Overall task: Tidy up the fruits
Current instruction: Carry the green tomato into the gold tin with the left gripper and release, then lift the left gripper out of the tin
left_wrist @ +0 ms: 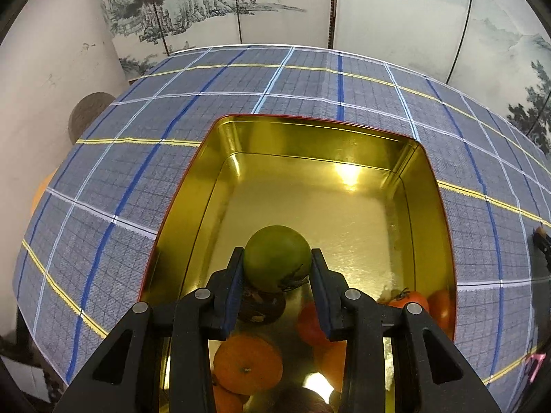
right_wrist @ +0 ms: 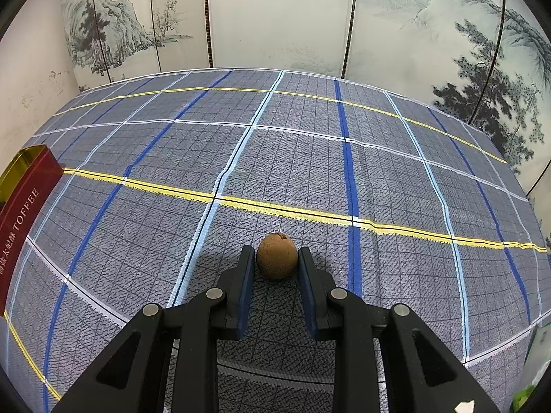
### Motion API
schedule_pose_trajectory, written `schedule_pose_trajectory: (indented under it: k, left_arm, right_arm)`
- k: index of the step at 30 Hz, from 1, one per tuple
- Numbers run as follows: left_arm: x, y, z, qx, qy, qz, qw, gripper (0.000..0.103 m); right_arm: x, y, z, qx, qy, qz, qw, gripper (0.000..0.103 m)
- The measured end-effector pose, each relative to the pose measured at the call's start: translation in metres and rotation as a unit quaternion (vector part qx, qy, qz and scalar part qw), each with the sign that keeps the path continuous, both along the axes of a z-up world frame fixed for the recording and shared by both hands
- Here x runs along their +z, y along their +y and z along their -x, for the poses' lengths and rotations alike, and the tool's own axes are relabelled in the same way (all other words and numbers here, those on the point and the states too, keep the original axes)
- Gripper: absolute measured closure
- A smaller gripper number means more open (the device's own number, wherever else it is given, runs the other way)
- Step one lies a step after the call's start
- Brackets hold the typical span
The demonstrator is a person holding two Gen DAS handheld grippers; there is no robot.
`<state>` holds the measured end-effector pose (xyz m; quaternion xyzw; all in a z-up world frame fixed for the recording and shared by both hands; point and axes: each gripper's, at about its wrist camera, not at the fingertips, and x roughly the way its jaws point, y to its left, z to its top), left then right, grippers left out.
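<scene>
My left gripper (left_wrist: 277, 258) is shut on a green tomato-like fruit (left_wrist: 275, 254) and holds it above the near part of a gold tin (left_wrist: 310, 137) with a red outside. Under it in the tin lie an orange (left_wrist: 248, 363), a dark fruit (left_wrist: 261, 304), and red-orange fruits (left_wrist: 409, 301). My right gripper (right_wrist: 276, 258) brackets a small brown fruit (right_wrist: 276, 255) that rests on the checked tablecloth (right_wrist: 310, 158). Both pads (right_wrist: 246, 275) sit against or very near its sides. The tin's red side (right_wrist: 24, 206) shows at the left edge of the right wrist view.
The table is covered by a blue-grey checked cloth with yellow and blue stripes. A painted folding screen (right_wrist: 275, 17) stands behind the table. A white wall (left_wrist: 51, 69) is at the left. A green item (right_wrist: 530, 378) shows at the lower right edge.
</scene>
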<state>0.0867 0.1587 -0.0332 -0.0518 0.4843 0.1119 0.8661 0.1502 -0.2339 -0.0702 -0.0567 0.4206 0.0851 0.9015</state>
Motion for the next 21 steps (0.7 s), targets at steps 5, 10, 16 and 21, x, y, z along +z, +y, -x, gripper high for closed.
schedule_pose_trajectory:
  k: [5,10,16,21]
  left_arm:
    - [-0.0008,0.0014,-0.0006,0.0,0.0,0.001,1.0,0.065]
    - [-0.0011,0.0007,-0.0019,-0.002,0.001,-0.002,1.0,0.064]
    - [-0.0009,0.0008,-0.0016,-0.002,0.001,0.001,1.0,0.062]
    - [0.001,0.0034,0.0006,0.0,-0.001,0.004,1.0,0.058]
  right_arm:
    - [0.0001,0.0004,0.0003,0.0,0.0,0.0,1.0,0.079]
    - [0.0,0.0009,0.0003,0.0,0.0,0.0,1.0,0.079]
    - [0.0004,0.0001,0.0003,-0.002,0.0,0.001,1.0,0.079]
    - [0.0004,0.0002,0.0003,-0.002,0.0,0.001,1.0,0.079]
